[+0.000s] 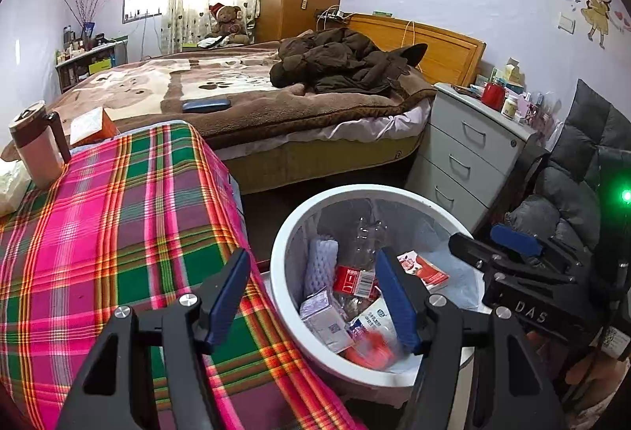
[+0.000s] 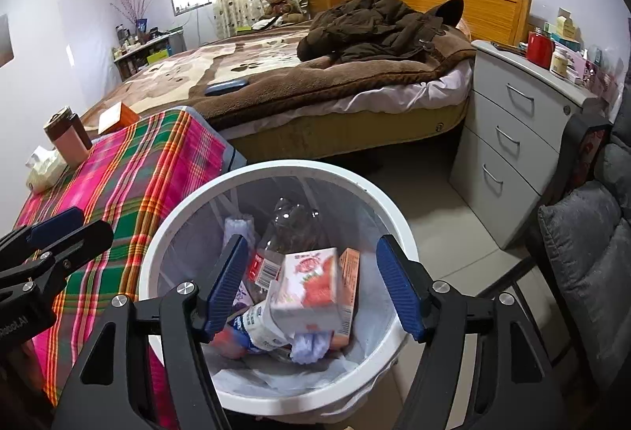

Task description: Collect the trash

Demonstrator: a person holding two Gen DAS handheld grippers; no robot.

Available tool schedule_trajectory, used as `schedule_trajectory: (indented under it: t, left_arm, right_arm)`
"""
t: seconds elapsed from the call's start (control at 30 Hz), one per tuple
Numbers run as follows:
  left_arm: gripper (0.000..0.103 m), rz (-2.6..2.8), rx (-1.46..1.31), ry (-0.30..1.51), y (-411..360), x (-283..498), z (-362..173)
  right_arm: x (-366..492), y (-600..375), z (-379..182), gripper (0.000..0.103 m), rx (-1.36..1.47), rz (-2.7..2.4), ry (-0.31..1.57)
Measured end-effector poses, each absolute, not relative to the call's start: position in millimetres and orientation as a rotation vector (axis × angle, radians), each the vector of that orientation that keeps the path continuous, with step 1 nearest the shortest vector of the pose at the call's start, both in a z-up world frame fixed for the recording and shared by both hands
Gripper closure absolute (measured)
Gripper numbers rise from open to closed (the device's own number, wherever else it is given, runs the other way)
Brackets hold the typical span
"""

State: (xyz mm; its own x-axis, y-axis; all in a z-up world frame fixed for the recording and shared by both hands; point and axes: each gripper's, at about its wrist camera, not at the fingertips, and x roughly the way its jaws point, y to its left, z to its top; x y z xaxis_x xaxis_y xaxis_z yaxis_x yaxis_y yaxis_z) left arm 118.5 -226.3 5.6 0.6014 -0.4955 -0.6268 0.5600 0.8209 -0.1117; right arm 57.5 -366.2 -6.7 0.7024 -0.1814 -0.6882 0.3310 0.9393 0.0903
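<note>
A white trash bin (image 1: 284, 233) (image 2: 165, 225) with a clear liner stands on the floor beside the plaid-covered table (image 1: 118, 217) (image 2: 130, 177). It holds a clear plastic bottle (image 1: 361, 244) (image 2: 292, 229), small cartons and wrappers. A pink strawberry drink carton (image 2: 307, 284) lies on top of the pile, blurred. My left gripper (image 1: 311, 292) is open and empty over the bin's left rim. My right gripper (image 2: 311, 284) is open above the bin's mouth, directly over the carton; it also shows in the left wrist view (image 1: 512, 244). The left gripper's fingertip (image 2: 55, 221) shows in the right wrist view.
On the table stand a brown-lidded cup (image 1: 37, 150) (image 2: 67, 138), an orange box (image 1: 92, 126) and a tissue pack (image 2: 43, 166). A bed (image 1: 236, 91) with a brown coat lies behind. A grey drawer unit (image 1: 469, 150) (image 2: 512, 138) and a padded chair (image 2: 591, 264) stand right.
</note>
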Motion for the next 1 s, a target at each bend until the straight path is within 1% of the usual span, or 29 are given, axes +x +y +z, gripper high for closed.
schedule_trajectory:
  t: [0.07, 0.2, 0.6, 1.0]
  left_arm:
    - [0.035, -0.603, 0.095, 0.692, -222.2, 116.4, 7.1]
    - [0.030, -0.571, 0.096, 0.677, -213.2, 110.6, 11.1]
    - [0.029, -0.401, 0.073, 0.592, -158.3, 77.5, 28.3]
    - [0.029, -0.234, 0.066, 0.553, -108.2, 44.2, 25.7]
  right_arm:
    - [54.7, -364.9, -4.5, 0.034, 0.219, -0.287, 0.729]
    - [51.9, -357.0, 0.5, 0.034, 0.217, -0.277, 0.713]
    - [33.2, -317.0, 16.2, 0.034, 0.215, -0.189, 0.612]
    - [17.1, -273.3, 21.0, 0.034, 0.166, -0.091, 0.547]
